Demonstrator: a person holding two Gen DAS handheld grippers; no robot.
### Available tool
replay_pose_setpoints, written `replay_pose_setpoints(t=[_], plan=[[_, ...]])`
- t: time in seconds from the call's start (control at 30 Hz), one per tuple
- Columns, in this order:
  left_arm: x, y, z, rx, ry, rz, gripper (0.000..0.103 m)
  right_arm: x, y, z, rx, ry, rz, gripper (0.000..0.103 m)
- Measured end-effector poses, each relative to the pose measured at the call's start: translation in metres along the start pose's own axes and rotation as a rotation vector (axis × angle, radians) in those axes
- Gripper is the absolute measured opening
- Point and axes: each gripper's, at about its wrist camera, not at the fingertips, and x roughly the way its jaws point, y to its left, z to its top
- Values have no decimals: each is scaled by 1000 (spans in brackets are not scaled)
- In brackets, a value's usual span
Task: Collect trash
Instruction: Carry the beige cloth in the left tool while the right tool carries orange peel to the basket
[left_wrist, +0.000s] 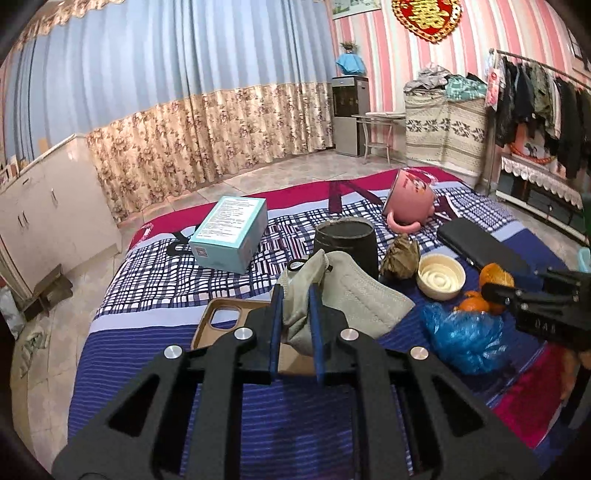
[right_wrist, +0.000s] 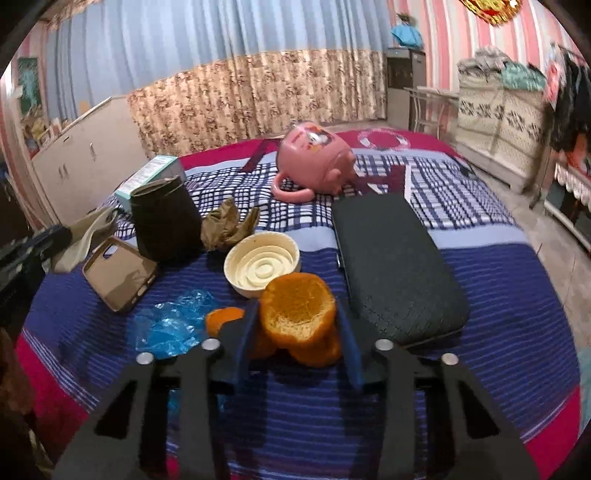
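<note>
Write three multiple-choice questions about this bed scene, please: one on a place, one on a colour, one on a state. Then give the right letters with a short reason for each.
1. Where is the cream bowl?
A. beside the black case
B. inside the pink mug
C. on the floor

2. What colour is the crumpled plastic bag?
A. red
B. blue
C. white

3. What is the state of the left hand-held gripper?
A. open and empty
B. shut on the face mask
C. shut on the phone case

Answers:
1. A, the bowl stands on the bedspread just left of the case in the right wrist view.
2. B, the bag is clear blue, next to the orange peel that the right hand-held gripper grips.
3. B, its blue pads pinch the beige mask, while the phone case lies beneath.
</note>
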Motion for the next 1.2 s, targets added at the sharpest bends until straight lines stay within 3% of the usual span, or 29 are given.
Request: replay_pose_setpoints(t=[0.2,0.43,0.8,1.03,1.2], plan=[[0,-14,5,-5,-6,0,13,-28,-5,2,-37,-74,-42,33],[-14,-54,20,23,-52,-47,13,-84,-51,-6,8,-148,-160,33],[-40,-161,38,96,-112,-214,13,-173,-158,-35,168,-223,-437,33],[-44,-244,36,158,-105,-337,13,-197,-221,-61,257,-191,-602,33],[-46,-306,27,218,-100,-424,13,-209,-258,-76,335,-180,-656,33]])
